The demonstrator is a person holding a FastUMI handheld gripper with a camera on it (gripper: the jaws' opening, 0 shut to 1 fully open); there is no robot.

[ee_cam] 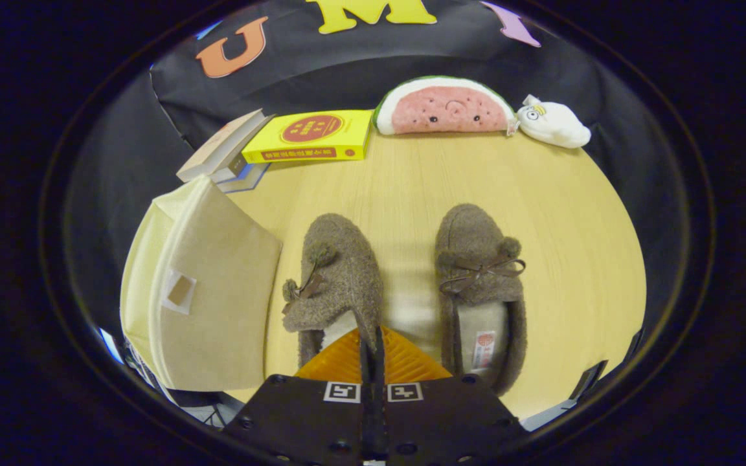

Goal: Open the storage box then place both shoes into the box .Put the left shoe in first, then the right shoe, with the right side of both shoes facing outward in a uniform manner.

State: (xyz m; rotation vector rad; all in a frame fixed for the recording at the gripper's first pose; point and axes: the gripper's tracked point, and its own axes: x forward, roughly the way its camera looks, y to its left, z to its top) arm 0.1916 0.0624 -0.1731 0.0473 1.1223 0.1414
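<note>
Two brown fuzzy slippers with bows lie side by side on the wooden table [574,246], toes pointing away from me. The left shoe [340,272] is tilted, its toe leaning toward the box. My gripper [373,343] is shut on the inner rim of that shoe's opening, which is pinched between both fingers. The right shoe [480,278] lies flat just right of the fingers, its pale insole showing. The beige fabric storage box [211,291] stands close to the left of the left shoe. A wide panel with a small square patch faces me, and the box's inside is hidden.
At the table's far edge lie a yellow book [311,136], a stack of books [224,152] behind the box, a watermelon plush [444,107] and a white plush toy [554,124]. Bare tabletop stretches beyond and to the right of the shoes.
</note>
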